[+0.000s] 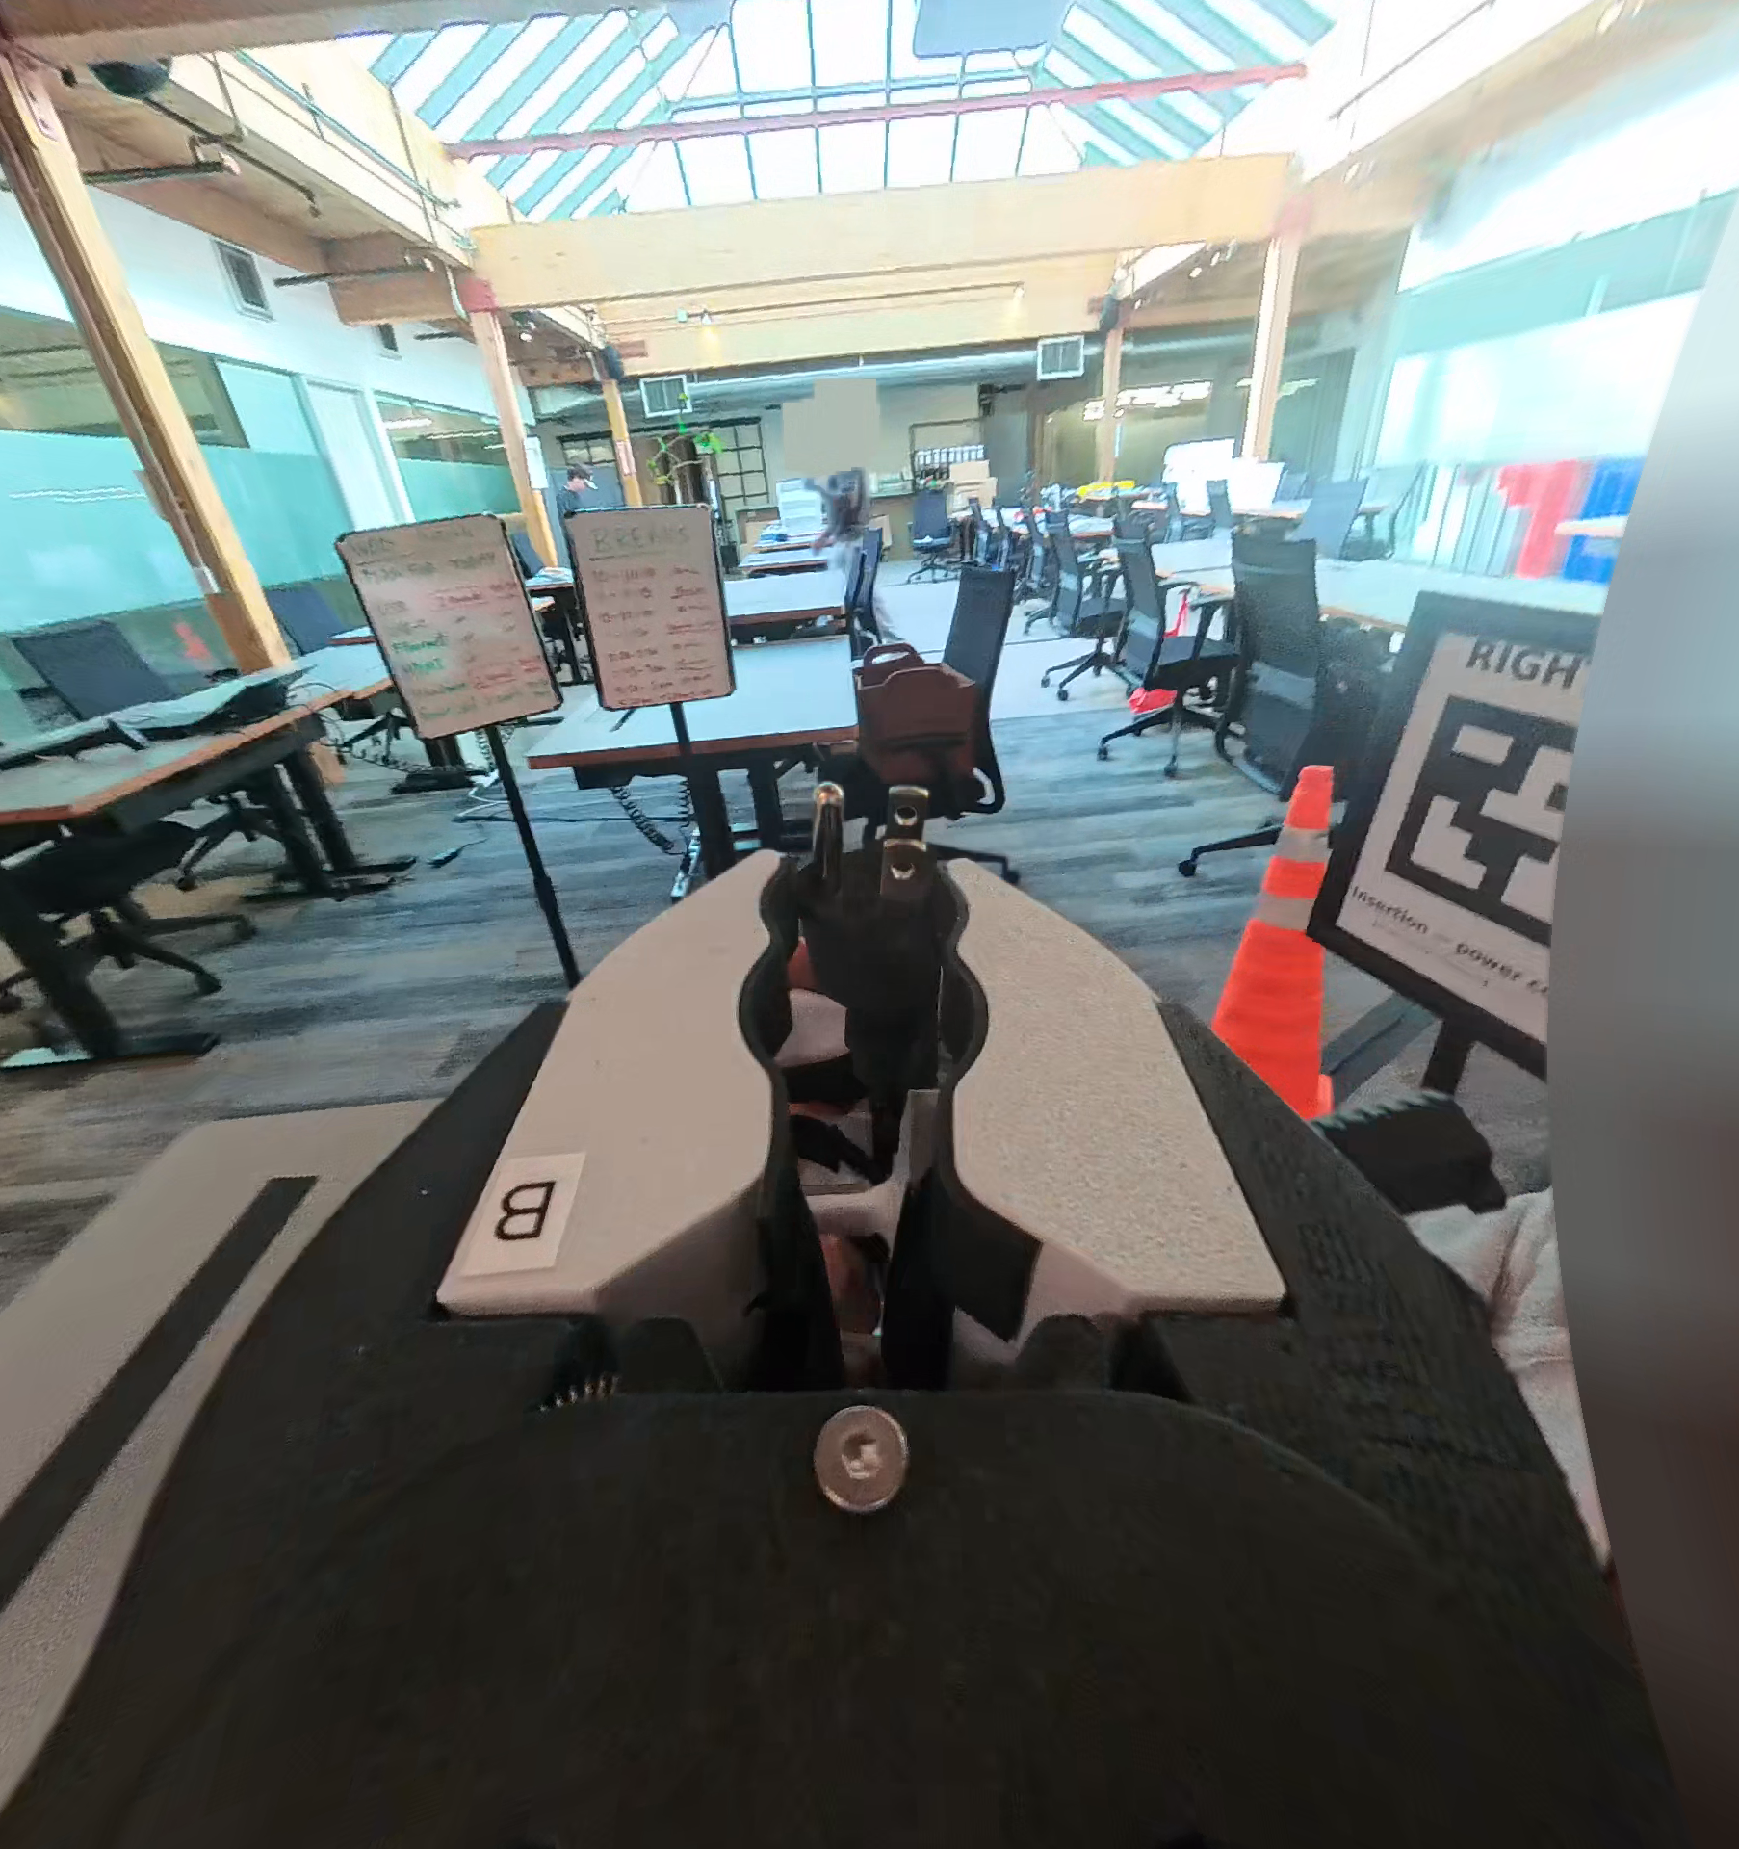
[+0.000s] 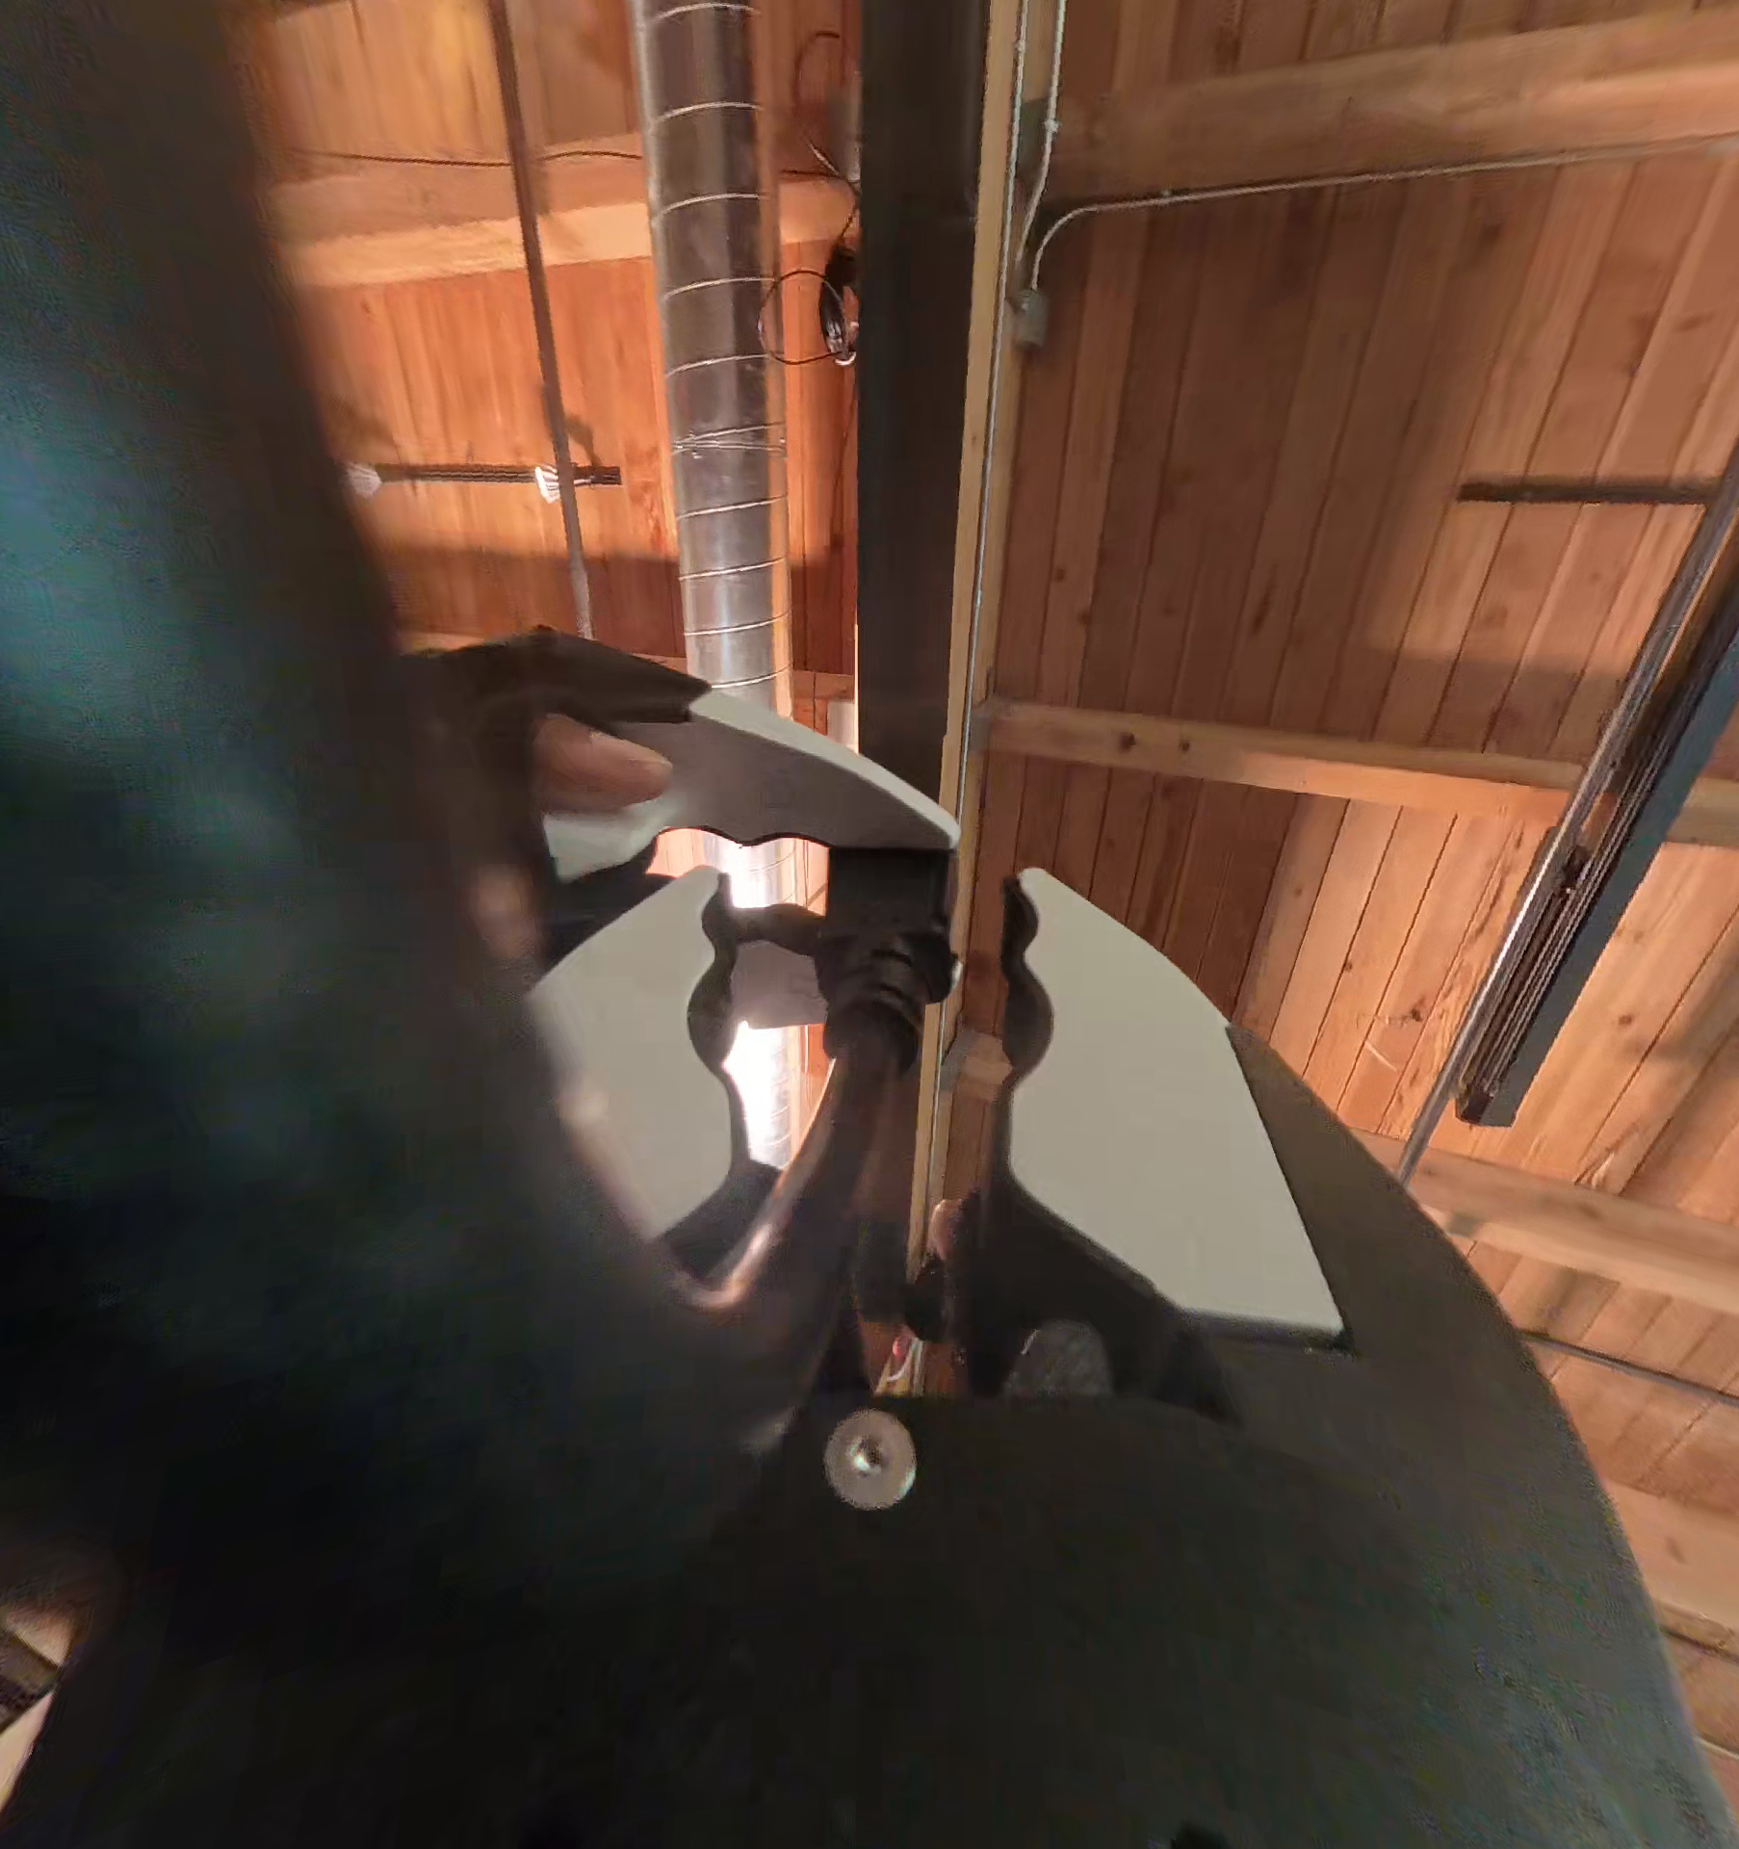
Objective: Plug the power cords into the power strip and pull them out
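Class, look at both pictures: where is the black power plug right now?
In the left wrist view, the black power plug sits clamped in the left claw, its prongs pointing forward. The right claw stands open around its cord.

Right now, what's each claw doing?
Left gripper: shut on a plug.
Right gripper: open, the cord between its fingers.

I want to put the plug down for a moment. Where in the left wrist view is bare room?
Bare floor lies between the whiteboard stand and the left gripper, which is shut on the plug. The desk top behind it looks bare too. The right side is crowded: orange cone and marker sign.
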Available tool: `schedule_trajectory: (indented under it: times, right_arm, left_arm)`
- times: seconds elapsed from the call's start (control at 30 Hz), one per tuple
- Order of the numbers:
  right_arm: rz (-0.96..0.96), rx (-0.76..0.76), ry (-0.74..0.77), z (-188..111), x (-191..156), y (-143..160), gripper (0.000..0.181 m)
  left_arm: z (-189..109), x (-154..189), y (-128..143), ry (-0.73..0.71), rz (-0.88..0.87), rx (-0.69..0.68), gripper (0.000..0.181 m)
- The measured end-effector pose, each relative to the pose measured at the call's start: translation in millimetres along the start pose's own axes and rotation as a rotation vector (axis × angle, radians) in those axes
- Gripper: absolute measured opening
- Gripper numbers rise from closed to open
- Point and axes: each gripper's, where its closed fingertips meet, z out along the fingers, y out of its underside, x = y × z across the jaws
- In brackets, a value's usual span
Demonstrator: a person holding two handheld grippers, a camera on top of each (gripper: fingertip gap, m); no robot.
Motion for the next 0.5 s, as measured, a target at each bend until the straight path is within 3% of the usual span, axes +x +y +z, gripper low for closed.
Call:
schedule_trajectory:
  times: [0.27,0.43,0.5]
  right_arm:
    - [-0.117,0.003,-0.031,2.0,-5.8,0.4,0.029]
    - [-0.02,-0.055,-0.122,1.6,-15.8,6.5,0.023]
    - [0.078,-0.092,-0.176,-1.7,-18.4,9.8,0.024]
  left_arm:
    - [-7.1,2.5,4.1,0.038,-0.104,0.031,0.026]
    - [-18.7,-1.8,7.9,0.012,-0.099,0.046,0.025]
    - [-28.8,-4.6,14.4,-0.014,-0.001,0.012,0.032]
